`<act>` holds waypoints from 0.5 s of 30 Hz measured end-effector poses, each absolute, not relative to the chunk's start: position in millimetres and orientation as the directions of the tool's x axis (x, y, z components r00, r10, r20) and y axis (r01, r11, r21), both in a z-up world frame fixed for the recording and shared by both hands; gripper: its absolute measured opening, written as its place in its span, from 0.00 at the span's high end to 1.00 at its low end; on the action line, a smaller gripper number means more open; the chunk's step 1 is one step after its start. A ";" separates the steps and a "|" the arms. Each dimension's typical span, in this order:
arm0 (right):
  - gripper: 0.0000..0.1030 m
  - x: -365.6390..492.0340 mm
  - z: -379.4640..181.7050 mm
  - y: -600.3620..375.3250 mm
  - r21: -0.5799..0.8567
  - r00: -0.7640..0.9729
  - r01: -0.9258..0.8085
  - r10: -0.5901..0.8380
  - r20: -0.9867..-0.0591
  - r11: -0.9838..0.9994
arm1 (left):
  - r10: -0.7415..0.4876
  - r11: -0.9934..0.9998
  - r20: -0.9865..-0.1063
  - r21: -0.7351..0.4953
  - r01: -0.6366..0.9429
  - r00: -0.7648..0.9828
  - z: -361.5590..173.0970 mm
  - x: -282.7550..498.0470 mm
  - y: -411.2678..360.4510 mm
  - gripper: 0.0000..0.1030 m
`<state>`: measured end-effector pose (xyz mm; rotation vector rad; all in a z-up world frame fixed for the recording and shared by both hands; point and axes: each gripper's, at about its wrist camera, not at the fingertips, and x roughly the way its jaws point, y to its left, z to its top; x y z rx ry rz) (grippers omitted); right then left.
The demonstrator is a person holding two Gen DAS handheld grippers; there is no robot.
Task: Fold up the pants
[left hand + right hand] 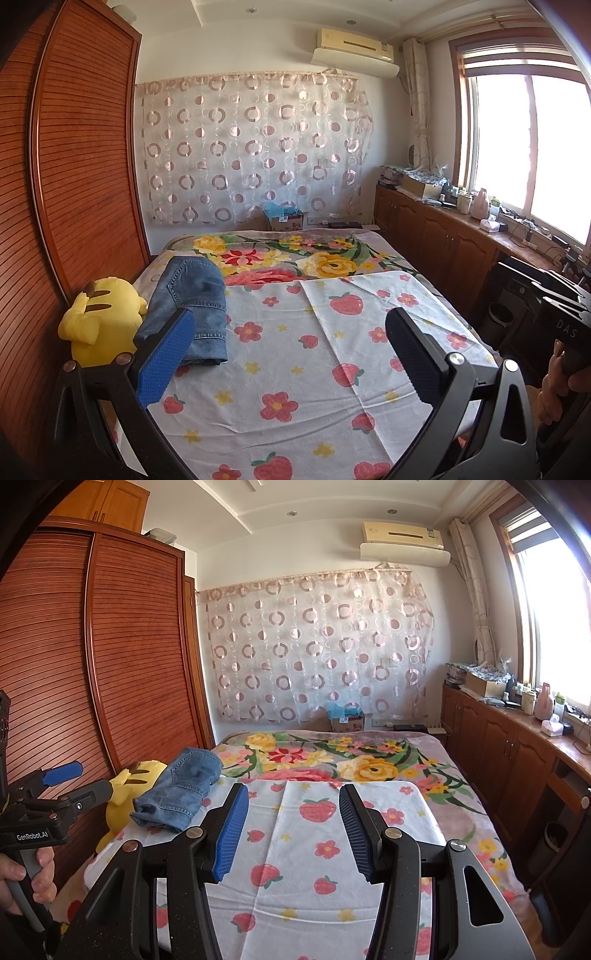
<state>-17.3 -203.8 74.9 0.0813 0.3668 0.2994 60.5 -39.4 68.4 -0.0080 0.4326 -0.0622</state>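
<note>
Wardrobe (pixel 85 155) with slatted wooden doors runs along the left side of the bed (pixel 388 258), and a yellow plush (pixel 101 321) sits wedged between it and the jeans (pixel 188 306), touching both. A low cabinet (pixel 436 236) lines the right wall under the window (pixel 524 147), its top crowded with boxes and bottles. At the head of the bed a box (pixel 286 219) stands below a circle-patterned curtain (pixel 251 147), with an air conditioner (pixel 354 46) above.

On the bed lies a floral blanket (pixel 325 262), and nearer the cameras a white sheet (pixel 295 369) printed with strawberries and flowers. The sheet is bare across its middle and right; its right edge ends near the bed's edge, with a narrow aisle before the cabinet.

The jeans lie at the left edge of the sheet, blue denim folded into a compact bundle that runs lengthwise along the bed. A stitched hem faces the cameras and the rounded fold points toward the blanket.

The left tongs (pixel 290 358) hover over the sheet with jaws wide apart and nothing between them; their blue left pad sits just in front of the jeans' near end in this view. The right tongs (pixel 293 834) are also apart and empty, over the sheet's middle, well clear of the jeans. In the right wrist view the left hand (pixel 27 878) grips its handle at the left edge.
</note>
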 end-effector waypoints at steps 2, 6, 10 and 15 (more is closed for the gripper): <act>0.48 -16.8 75.4 -205.2 0.132 0.891 -0.273 0.302 -0.339 0.953 | -0.061 0.998 -0.418 -0.019 0.058 0.906 68.6 60.1 -39.2 0.00; 0.49 -16.2 75.4 -207.4 0.133 0.890 -0.277 0.306 -0.337 0.952 | -0.062 0.998 -0.418 -0.022 0.059 0.906 68.1 60.3 -39.3 0.00; 0.48 -16.2 74.6 -207.5 0.134 0.889 -0.278 0.308 -0.338 0.951 | -0.063 0.998 -0.419 -0.022 0.059 0.906 69.2 60.5 -40.1 0.00; 0.48 -16.7 73.3 -207.3 0.136 0.888 -0.281 0.311 -0.339 0.950 | -0.063 0.998 -0.419 -0.022 0.059 0.906 69.1 60.5 -39.8 0.00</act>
